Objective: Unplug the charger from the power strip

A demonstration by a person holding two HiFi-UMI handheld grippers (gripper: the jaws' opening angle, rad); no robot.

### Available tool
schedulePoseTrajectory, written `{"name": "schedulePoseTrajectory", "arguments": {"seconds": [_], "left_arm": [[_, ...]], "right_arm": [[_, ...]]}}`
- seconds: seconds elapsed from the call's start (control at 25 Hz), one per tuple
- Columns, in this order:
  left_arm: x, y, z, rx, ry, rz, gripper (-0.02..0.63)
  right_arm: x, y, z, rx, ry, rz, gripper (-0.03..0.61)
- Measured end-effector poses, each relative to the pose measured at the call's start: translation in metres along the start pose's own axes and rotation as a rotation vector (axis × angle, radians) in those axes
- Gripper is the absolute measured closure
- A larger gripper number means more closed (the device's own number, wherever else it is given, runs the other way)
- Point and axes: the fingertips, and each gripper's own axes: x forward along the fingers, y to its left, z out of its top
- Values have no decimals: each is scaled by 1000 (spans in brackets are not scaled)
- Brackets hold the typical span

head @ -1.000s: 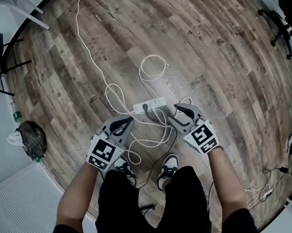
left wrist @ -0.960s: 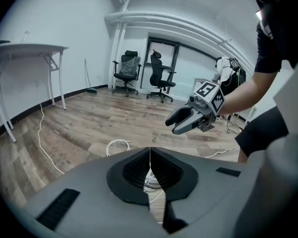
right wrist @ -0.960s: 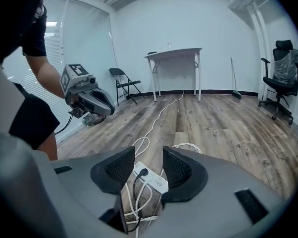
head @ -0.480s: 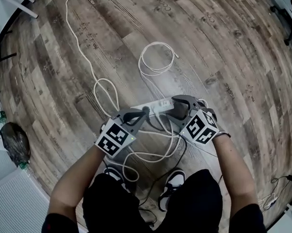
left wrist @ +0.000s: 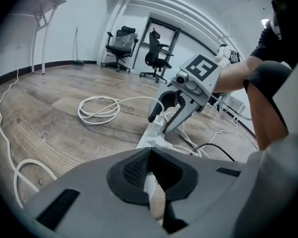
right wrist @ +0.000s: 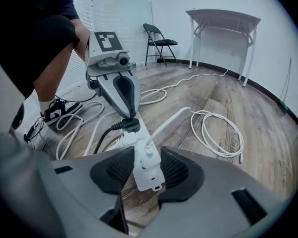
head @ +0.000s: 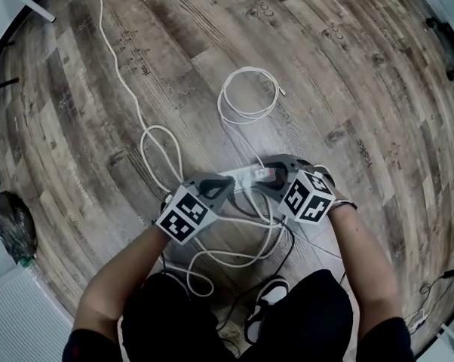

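A white power strip (head: 240,178) lies on the wooden floor between both grippers. My left gripper (head: 225,185) is shut, its tip (right wrist: 125,114) down at the strip right by a black plug (right wrist: 129,127). My right gripper (head: 266,173) straddles the strip's other end (right wrist: 148,175); its jaws are closing, with the strip and the white charger plug (right wrist: 149,150) between them and a gap still at one pad. The charger's white cable runs off to a loose coil (head: 246,96). In the left gripper view the right gripper (left wrist: 164,120) stands over the strip (left wrist: 154,135).
Loops of white and black cable (head: 234,255) lie around the person's shoes (head: 268,296). A long white cord (head: 121,66) trails off to the far left. Office chairs (left wrist: 120,43), a folding chair (right wrist: 161,41) and a white table (right wrist: 223,19) stand along the walls. A dark bag (head: 12,228) lies at the left.
Both grippers have come down to the power strip. The left one now points at the black plug's end, and the right one's jaws now sit around the other end.
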Motion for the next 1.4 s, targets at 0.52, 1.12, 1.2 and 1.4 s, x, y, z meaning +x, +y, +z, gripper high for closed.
{"name": "schedulePoseTrajectory", "arguments": {"seconds": [0.52,1.12,1.2,1.4], "left_arm": [[4,-2,-3,0,9,8,591],[-141,8,132,27,-206,160,591],[-182,2,161,-19,-229,202,591],[-283,-43,215,-126,-298,279,591]], "right_arm": [[-8,11,-1,-122,-3,16,468],[-187,0,125,333,-489,-148,471],[-232,4,148,424,-547,-188,471],[-343,22,207,623,-673,-288,471]]}}
